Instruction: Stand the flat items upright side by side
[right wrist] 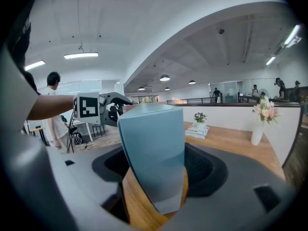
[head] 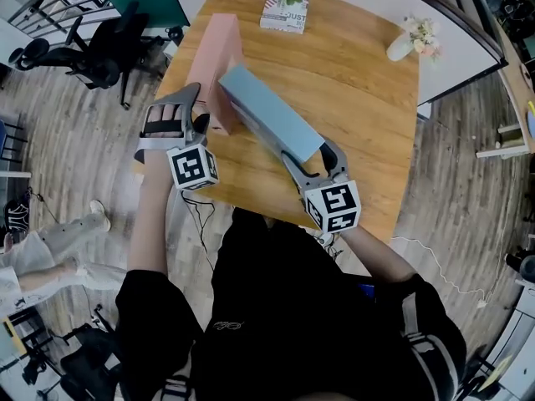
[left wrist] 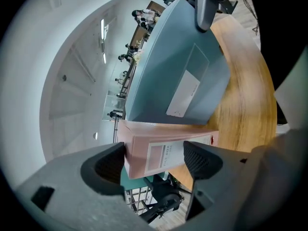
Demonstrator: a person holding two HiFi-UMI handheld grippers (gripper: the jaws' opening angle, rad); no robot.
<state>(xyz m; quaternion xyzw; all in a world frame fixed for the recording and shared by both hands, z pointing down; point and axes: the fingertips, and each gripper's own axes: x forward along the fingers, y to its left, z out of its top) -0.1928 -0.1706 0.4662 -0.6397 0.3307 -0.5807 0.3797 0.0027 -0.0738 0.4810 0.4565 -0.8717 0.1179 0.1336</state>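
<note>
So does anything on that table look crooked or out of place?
Only the blue box: it slants, one end gripped in the right tongs, not standing. The pink box, in the left tongs, stands upright. Nothing spilled.

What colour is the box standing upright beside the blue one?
The file box is pale pink; the left gripper view shows it best.

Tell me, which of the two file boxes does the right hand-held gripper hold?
The blue file box, clamped in the right hand-held gripper. The pink file box is in the left hand-held gripper instead.
</note>
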